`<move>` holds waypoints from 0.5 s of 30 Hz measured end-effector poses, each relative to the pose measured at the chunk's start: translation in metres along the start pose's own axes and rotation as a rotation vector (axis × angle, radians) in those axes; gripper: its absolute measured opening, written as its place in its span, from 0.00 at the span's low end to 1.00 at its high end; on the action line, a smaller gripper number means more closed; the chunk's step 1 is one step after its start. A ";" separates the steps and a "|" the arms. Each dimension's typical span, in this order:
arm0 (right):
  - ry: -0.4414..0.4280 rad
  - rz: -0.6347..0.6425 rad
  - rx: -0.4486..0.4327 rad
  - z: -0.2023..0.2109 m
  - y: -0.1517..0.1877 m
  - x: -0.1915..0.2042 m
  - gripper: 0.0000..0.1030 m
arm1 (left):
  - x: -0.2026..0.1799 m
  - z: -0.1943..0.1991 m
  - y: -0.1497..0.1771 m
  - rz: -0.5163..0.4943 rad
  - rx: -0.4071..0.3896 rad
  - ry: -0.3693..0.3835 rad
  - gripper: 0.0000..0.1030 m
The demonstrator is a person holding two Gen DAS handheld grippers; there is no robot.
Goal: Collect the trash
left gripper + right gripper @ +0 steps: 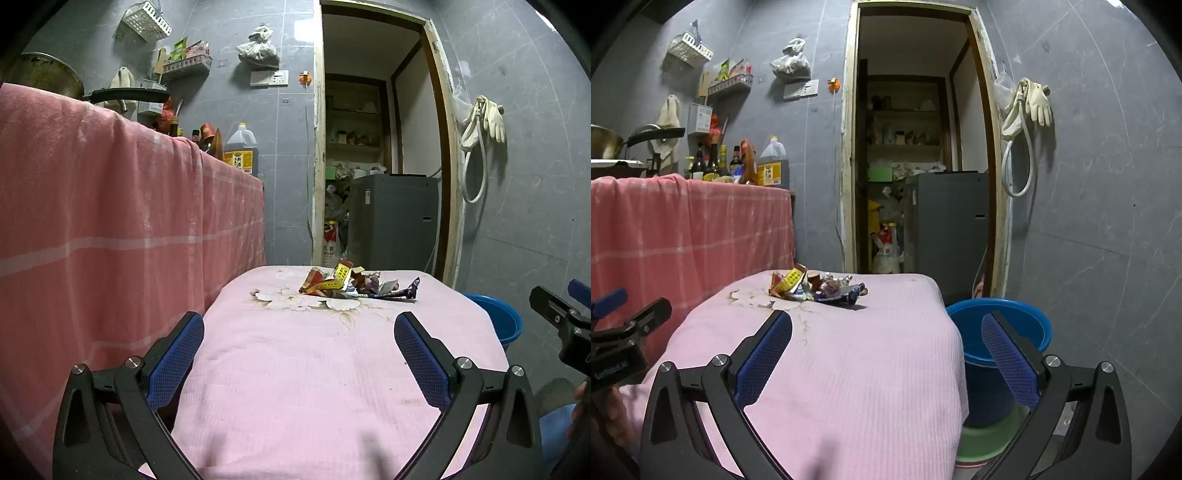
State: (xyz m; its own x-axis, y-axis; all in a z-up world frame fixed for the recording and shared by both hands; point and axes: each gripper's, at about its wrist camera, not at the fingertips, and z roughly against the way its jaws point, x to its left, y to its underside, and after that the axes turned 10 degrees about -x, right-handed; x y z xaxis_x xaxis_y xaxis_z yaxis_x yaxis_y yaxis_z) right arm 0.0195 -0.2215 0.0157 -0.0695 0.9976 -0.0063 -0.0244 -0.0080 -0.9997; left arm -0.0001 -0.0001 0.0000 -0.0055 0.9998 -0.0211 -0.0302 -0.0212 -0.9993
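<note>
Trash point(354, 282), a small heap of crumpled wrappers, lies at the far end of the pink-covered tabletop point(314, 369). The left hand-held gripper point(299, 332) and the right hand-held gripper point(886, 330) both gape wide, holding nothing, well short of it. A blue bucket point(1030, 317) stands just beside the tabletop's right edge.

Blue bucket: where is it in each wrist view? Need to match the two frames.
Left wrist: bucket at right edge, mid-height, mostly hidden behind the pink table's far right corner.
Right wrist: bucket right of centre, low, beside the table's right edge, behind the right finger.
Shared landmark: trash pile on the table's far end.
</note>
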 end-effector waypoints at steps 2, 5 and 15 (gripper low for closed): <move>0.001 0.000 -0.002 0.000 0.000 0.000 1.00 | 0.000 0.000 0.000 0.000 0.000 0.001 0.98; 0.001 0.000 -0.001 0.000 0.000 0.000 1.00 | 0.000 0.001 0.000 0.002 0.002 0.000 0.98; -0.001 -0.002 -0.003 0.001 0.000 -0.001 1.00 | 0.000 0.000 0.000 0.004 0.006 0.001 0.98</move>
State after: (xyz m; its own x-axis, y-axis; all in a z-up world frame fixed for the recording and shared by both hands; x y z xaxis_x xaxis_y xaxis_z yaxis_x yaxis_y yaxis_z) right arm 0.0189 -0.2221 0.0156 -0.0700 0.9975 -0.0039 -0.0214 -0.0054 -0.9998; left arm 0.0001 0.0000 0.0000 -0.0044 0.9997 -0.0247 -0.0366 -0.0249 -0.9990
